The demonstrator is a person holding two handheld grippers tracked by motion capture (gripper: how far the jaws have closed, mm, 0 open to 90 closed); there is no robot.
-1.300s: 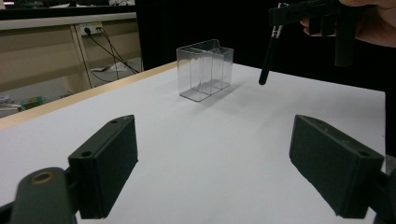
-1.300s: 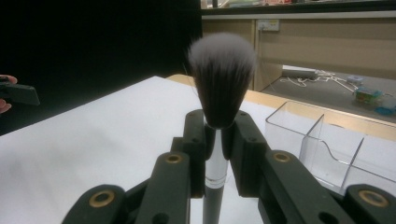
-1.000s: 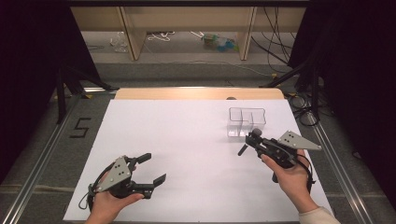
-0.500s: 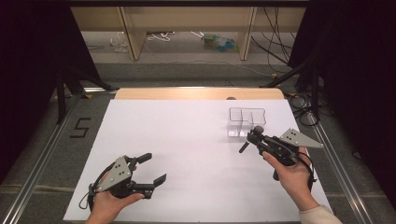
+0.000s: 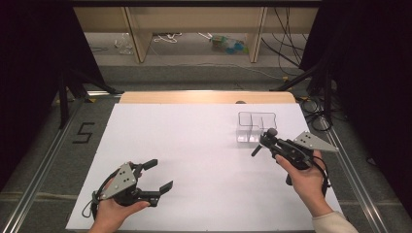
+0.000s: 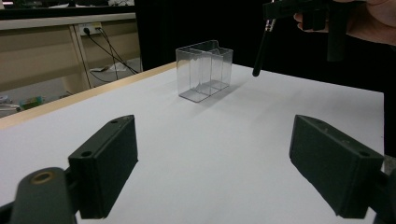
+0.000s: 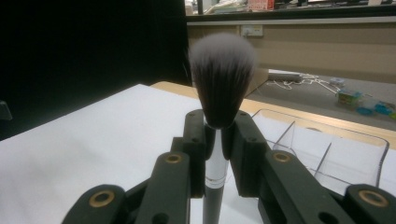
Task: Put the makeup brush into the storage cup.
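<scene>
Left hand-held gripper (image 5: pixel 158 175) wide open, right hand-held gripper (image 5: pixel 266 138) clamped

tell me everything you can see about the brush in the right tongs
The makeup brush has a round, fluffy head of dark bristles paling to white at the tips, a silvery ferrule below it and a thin black handle. It looks clean and dry. The right tongs are shut on it just under the head, bristles up, handle hanging free above the white table. It is held next to the clear divided organizer without touching it.
</scene>
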